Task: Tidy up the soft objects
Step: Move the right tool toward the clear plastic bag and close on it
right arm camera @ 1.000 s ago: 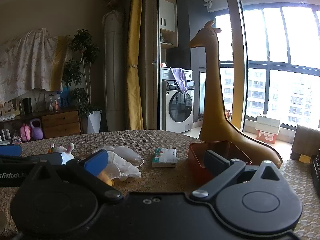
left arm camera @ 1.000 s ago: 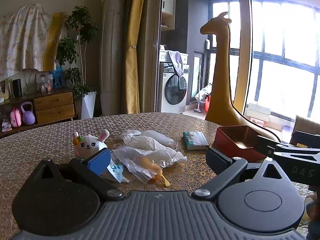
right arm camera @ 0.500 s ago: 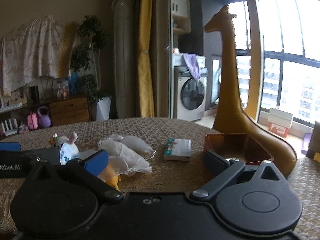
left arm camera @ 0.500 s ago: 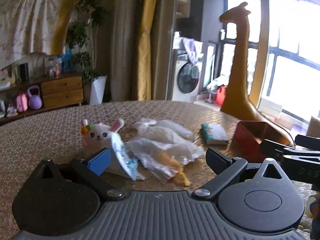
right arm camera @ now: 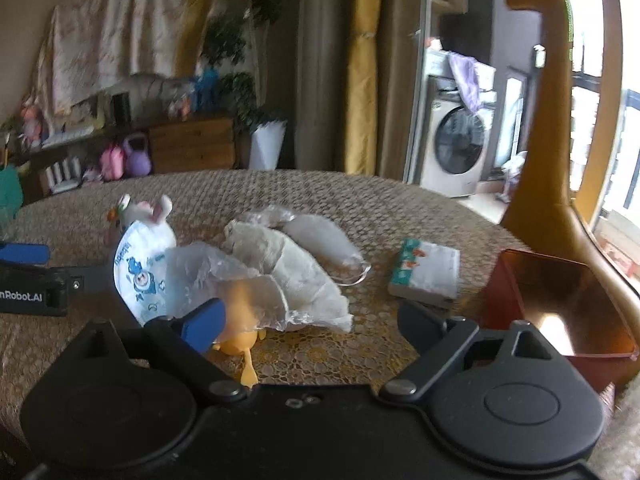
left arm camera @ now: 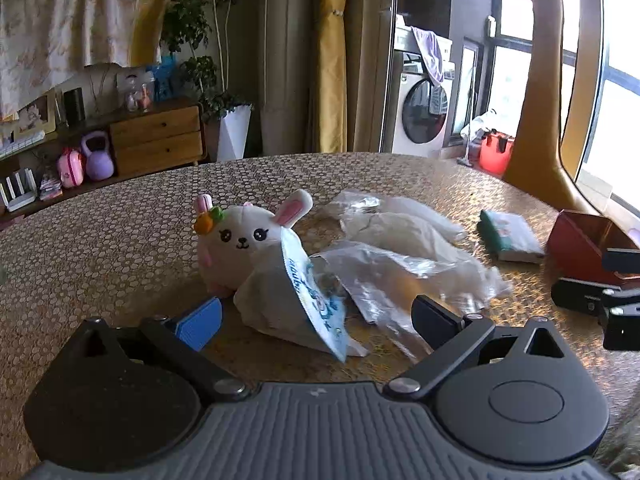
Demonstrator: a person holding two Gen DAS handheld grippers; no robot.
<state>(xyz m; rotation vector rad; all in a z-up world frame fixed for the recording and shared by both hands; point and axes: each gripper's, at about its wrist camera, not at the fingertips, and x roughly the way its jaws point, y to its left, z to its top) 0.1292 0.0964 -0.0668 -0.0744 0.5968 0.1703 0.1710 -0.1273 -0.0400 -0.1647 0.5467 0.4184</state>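
Note:
A white plush bunny (left arm camera: 244,240) lies on the round table, with a white-and-blue printed pouch (left arm camera: 296,304) leaning on it. Beside them are crumpled clear bags (left arm camera: 400,240) and a yellow toy (right arm camera: 240,340) partly under plastic. A tissue pack (left arm camera: 510,236) lies to the right near a red-brown box (right arm camera: 560,304). My left gripper (left arm camera: 316,320) is open, just in front of the pouch. My right gripper (right arm camera: 312,320) is open, just in front of the yellow toy and bags. The bunny (right arm camera: 140,212) and pouch (right arm camera: 140,272) also show in the right wrist view.
The table (left arm camera: 100,248) has a patterned honeycomb cover. A tall giraffe figure (right arm camera: 548,160) stands behind the box at the table's right edge. A cabinet with toys, a plant and a washing machine stand far behind.
Both grippers have moved forward and tilted down toward the pile; the bunny, pouch and bags now look closer. Nothing on the table has moved.

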